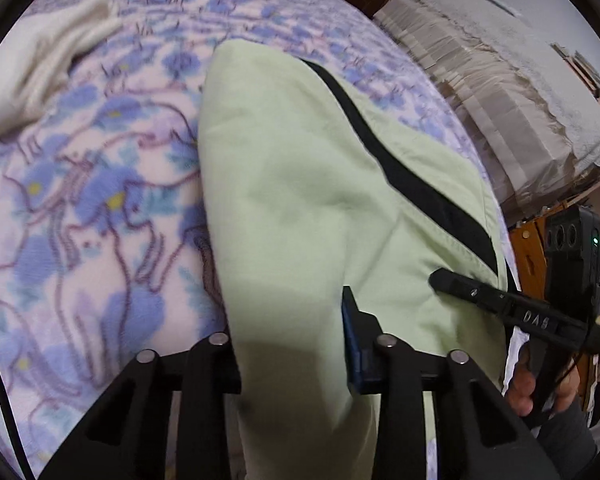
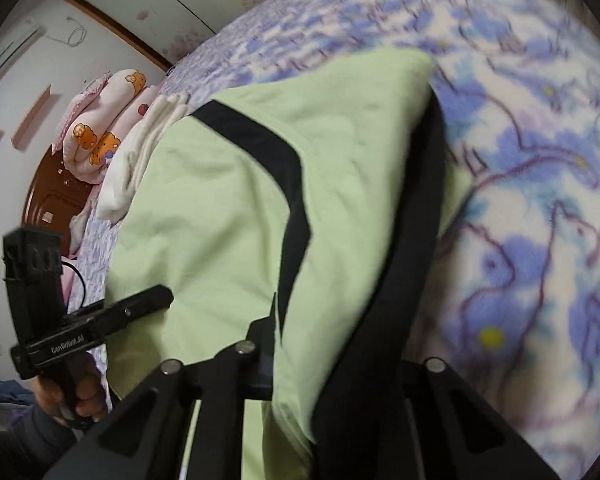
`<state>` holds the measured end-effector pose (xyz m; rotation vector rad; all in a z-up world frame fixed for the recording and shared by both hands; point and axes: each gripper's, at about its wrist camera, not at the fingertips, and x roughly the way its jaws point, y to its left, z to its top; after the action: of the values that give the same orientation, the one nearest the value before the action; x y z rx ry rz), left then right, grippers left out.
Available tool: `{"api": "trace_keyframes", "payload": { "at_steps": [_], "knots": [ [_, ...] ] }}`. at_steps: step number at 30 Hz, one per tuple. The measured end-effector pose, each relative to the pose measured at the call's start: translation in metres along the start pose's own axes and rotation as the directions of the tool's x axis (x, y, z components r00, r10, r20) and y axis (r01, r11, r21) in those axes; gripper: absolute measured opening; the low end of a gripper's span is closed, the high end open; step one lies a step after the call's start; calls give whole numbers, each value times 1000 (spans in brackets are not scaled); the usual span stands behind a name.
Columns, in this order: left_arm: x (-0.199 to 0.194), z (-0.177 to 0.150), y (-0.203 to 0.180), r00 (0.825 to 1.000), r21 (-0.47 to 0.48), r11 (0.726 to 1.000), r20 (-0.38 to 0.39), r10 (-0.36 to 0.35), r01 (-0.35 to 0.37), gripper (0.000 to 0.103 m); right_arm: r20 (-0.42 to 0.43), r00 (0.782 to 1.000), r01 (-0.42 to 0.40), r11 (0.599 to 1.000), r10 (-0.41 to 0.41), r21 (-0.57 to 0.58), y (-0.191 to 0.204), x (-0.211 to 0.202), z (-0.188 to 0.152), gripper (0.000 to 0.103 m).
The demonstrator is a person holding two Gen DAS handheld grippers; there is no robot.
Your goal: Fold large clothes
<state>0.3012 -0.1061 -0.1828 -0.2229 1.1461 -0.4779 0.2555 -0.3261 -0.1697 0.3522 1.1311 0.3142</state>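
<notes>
Nearest the left wrist camera, at 6 o'clock, the left gripper (image 1: 292,364) is clenched on a bunch of the pale green garment (image 1: 300,184): cloth fills the gap between its fingers (image 1: 356,344), and the blue pad of one presses into the fabric. At 4 o'clock in the same view the right gripper (image 1: 452,280) reaches in from the side, its black fingertip against the green cloth near the black stripe (image 1: 420,184); a hand (image 1: 540,384) with a grey sleeve holds its handle.

From the right wrist camera, the right gripper is likewise clamped on the garment at 6 o'clock, green cloth and a black band bunched between its fingers (image 2: 264,344). At 8 o'clock the left gripper (image 2: 156,300) shows side-on, its tip touching the cloth, with the holding hand (image 2: 76,396) below it.

Beyond the fingers, the garment runs away toward 12 o'clock, draped from both grips onto the bed. It lies on a fleece blanket (image 1: 92,208) printed with blue flowers on pale pink.

Farther off, a cream cloth (image 1: 48,68) lies on the blanket at 10 o'clock in the left view. In the right view a rolled quilt with orange bear prints (image 2: 100,128) sits at 10 o'clock past the garment, by the wall.
</notes>
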Motion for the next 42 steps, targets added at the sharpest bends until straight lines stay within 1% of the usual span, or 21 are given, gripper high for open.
{"api": "trace_keyframes", "payload": {
  "at_steps": [3, 5, 7, 8, 10, 14, 16, 18, 22, 24, 25, 26, 29, 31, 34, 36, 38, 39, 40, 41, 42],
  "knots": [
    [-28, -9, -2, 999, 37, 999, 23, 39, -40, 28, 12, 999, 50, 998, -50, -40, 34, -8, -11, 12],
    [-49, -16, 4, 999, 52, 998, 26, 42, -43, 28, 1, 997, 73, 996, -73, -54, 63, -10, -22, 12],
    [-74, -23, 20, 999, 62, 997, 26, 45, -47, 28, -3, 998, 56, 998, -56, -43, 78, -13, -27, 11],
    [-87, -24, 29, 998, 67, 996, 28, 50, -52, 28, -3, 1000, 26, 999, -27, -34, 92, -15, -29, 11],
    [-112, -26, 48, 998, 62, 996, 32, 56, -58, 28, 3, 1000, -8, 999, 9, -34, 106, -19, -32, 11],
    [-162, -18, 94, 996, 37, 996, 55, 76, -78, 28, 13, 997, -80, 995, 81, -66, 169, -12, -15, 11],
    [-189, -3, 119, 992, 39, 994, 82, 94, -98, 28, 25, 995, -97, 990, 100, -98, 199, -7, -2, 11],
    [-215, 14, 145, 988, 45, 992, 108, 110, -115, 28, 43, 991, -118, 983, 125, -140, 237, 2, 23, 11],
    [-247, 73, 198, 977, 71, 986, 163, 140, -153, 28, 75, 984, -144, 973, 159, -180, 289, 24, 73, 11],
    [-255, 110, 228, 970, 82, 982, 193, 149, -168, 28, 104, 980, -147, 968, 171, -203, 318, 45, 110, 11],
    [-258, 123, 242, 967, 84, 982, 204, 152, -172, 28, 112, 978, -152, 967, 177, -203, 325, 50, 120, 11],
    [-259, 142, 258, 963, 100, 979, 220, 154, -179, 28, 132, 974, -153, 967, 182, -206, 338, 64, 142, 11],
    [-255, 191, 301, 954, 111, 974, 250, 163, -196, 29, 172, 966, -153, 965, 191, -213, 360, 98, 183, 11],
    [-243, 219, 321, 951, 112, 972, 257, 174, -208, 29, 184, 964, -153, 966, 193, -210, 368, 124, 207, 11],
    [-219, 252, 357, 953, 105, 972, 247, 177, -208, 29, 186, 962, -162, 967, 199, -198, 372, 163, 234, 11],
    [-194, 267, 379, 955, 98, 973, 235, 183, -210, 31, 192, 962, -157, 967, 195, -199, 371, 187, 245, 11],
    [-166, 274, 397, 956, 93, 969, 211, 205, -229, 32, 172, 969, -146, 971, 179, -190, 365, 224, 254, 11],
    [-148, 274, 406, 956, 92, 966, 190, 223, -243, 37, 160, 972, -141, 973, 171, -184, 362, 235, 255, 12],
    [-138, 272, 411, 955, 90, 963, 181, 235, -254, 42, 130, 982, -117, 980, 139, -164, 353, 259, 255, 13],
    [-126, 270, 422, 953, 81, 962, 181, 243, -260, 49, 121, 986, -95, 984, 113, -150, 346, 271, 253, 15],
    [-121, 267, 432, 957, 64, 971, 196, 214, -231, 54, 114, 990, -69, 988, 85, -139, 335, 285, 250, 23]
  ]
}}
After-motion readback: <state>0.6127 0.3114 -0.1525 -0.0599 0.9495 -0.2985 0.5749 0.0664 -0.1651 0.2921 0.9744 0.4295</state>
